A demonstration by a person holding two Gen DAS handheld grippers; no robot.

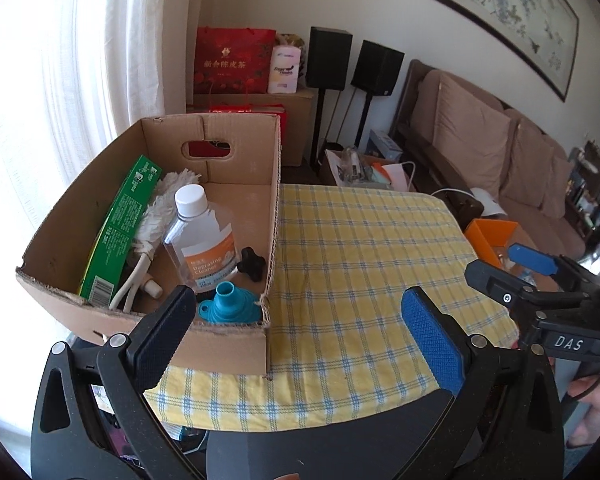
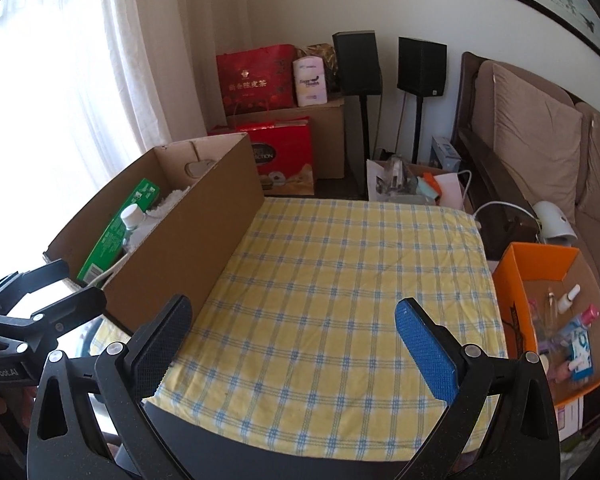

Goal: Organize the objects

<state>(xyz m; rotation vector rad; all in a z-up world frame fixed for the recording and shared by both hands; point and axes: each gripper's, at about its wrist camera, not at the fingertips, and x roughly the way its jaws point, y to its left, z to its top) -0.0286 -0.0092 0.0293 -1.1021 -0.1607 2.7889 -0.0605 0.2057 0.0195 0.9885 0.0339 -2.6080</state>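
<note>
A cardboard box (image 1: 236,152) stands on the left of the table with the yellow checked cloth (image 1: 360,260). Inside it are a clear Degreasing Cleaner bottle (image 1: 202,236), a green carton (image 1: 118,232), a white duster (image 1: 156,216), a black knob (image 1: 252,264) and a teal funnel (image 1: 228,304). My left gripper (image 1: 296,336) is open and empty, just in front of the box's near right corner. My right gripper (image 2: 292,344) is open and empty above the cloth (image 2: 340,280); the box (image 2: 188,236) is to its left. The right gripper also shows in the left wrist view (image 1: 512,276).
An orange box (image 2: 540,280) holding several small bottles sits off the table's right edge. A brown sofa (image 2: 540,140) is at the right. Red gift bags (image 2: 256,76), cartons and two black speakers (image 2: 358,64) stand against the far wall. A white curtain (image 2: 112,60) hangs at the left.
</note>
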